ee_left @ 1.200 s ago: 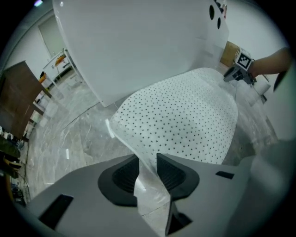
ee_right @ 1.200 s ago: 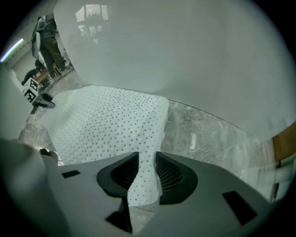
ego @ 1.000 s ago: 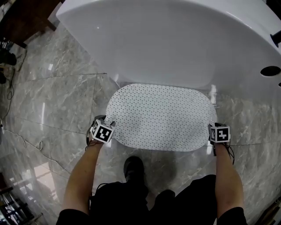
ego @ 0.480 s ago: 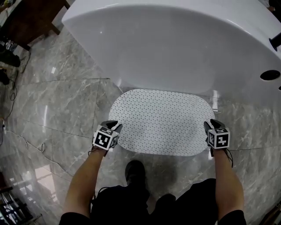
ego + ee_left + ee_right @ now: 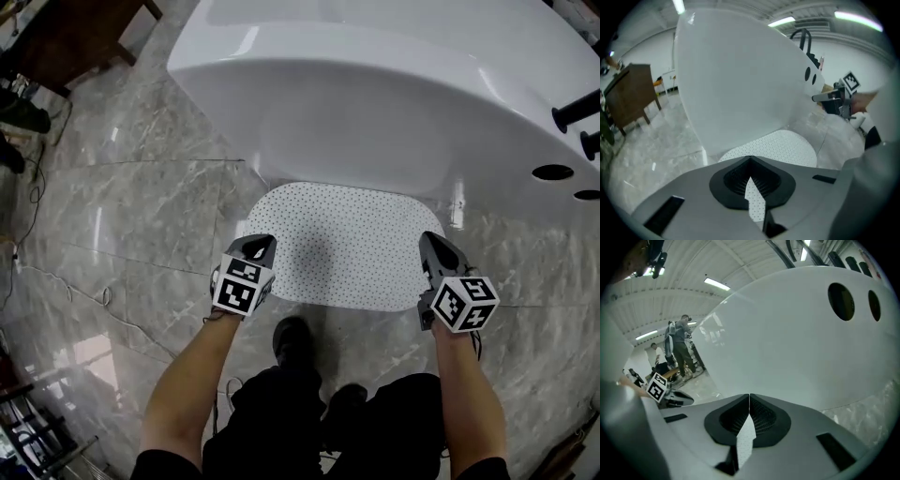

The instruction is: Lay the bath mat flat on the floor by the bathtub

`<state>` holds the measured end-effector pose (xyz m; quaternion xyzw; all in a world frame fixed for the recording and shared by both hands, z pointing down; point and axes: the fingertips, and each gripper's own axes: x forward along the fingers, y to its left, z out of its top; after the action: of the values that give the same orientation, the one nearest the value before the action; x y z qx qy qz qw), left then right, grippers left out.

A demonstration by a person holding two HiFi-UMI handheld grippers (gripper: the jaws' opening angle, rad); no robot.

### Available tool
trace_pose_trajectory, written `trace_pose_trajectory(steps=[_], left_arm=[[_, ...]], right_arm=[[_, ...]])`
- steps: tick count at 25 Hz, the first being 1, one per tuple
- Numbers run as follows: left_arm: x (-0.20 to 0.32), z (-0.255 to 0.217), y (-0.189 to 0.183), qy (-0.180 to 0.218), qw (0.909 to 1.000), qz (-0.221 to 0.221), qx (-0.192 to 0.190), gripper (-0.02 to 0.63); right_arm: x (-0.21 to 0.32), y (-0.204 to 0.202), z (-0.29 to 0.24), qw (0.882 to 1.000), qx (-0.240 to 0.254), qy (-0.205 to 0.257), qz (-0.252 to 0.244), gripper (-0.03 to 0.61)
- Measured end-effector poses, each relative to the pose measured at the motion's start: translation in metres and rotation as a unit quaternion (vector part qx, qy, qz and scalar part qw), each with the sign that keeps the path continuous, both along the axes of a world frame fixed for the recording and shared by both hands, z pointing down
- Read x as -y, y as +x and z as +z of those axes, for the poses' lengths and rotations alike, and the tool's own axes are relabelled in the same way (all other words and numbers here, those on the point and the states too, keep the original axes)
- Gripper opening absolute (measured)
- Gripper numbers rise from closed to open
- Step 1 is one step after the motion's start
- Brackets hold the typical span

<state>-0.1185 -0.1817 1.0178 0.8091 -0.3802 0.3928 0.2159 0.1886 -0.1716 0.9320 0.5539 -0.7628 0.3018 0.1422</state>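
Observation:
The white dotted bath mat (image 5: 342, 246) lies flat on the grey marble floor, its far edge against the foot of the white bathtub (image 5: 375, 103). My left gripper (image 5: 258, 246) hovers above the mat's near left corner, shut with nothing in it. Above the near right corner, my right gripper (image 5: 431, 246) has its jaws closing, almost together, with nothing between them. In the left gripper view the jaws (image 5: 750, 161) meet and the mat (image 5: 778, 147) shows on the floor beyond. The right gripper view has the jaws (image 5: 749, 399) facing the tub wall (image 5: 801, 348).
A dark wooden cabinet (image 5: 66, 37) stands at the far left. Thin cables (image 5: 56, 281) trail over the floor on the left. Black taps (image 5: 577, 112) stick out at the tub's right end. The person's shoe (image 5: 292, 342) sits just before the mat. People (image 5: 679, 345) stand far off.
Both grippers have risen off the mat's near corners and drawn back toward the person, their jaws closing from wide open. The mat stays flat on the floor.

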Motion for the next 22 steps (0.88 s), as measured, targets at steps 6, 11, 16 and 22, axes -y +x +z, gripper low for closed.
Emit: trace_pose_trajectory(steps=[6, 11, 16, 22], left_arm=[[-0.001, -0.124, -0.002, 0.009, 0.9993, -0.028, -0.022, 0.011], [-0.008, -0.243, -0.003, 0.016, 0.9960, -0.052, -0.072, 0.011], [-0.009, -0.368, -0.010, 0.038, 0.9908, -0.076, -0.105, 0.011], [-0.009, -0.491, -0.018, 0.046, 0.9825, -0.100, -0.151, 0.011]], right_arm=[[-0.023, -0.046, -0.104, 0.998, 0.001, -0.013, -0.058, 0.015], [-0.040, -0.074, -0.192, 0.997, 0.006, -0.038, -0.073, 0.014], [-0.047, -0.105, -0.293, 0.995, -0.005, -0.047, -0.092, 0.014], [-0.031, -0.128, -0.425, 0.996, 0.003, -0.024, -0.087, 0.014]])
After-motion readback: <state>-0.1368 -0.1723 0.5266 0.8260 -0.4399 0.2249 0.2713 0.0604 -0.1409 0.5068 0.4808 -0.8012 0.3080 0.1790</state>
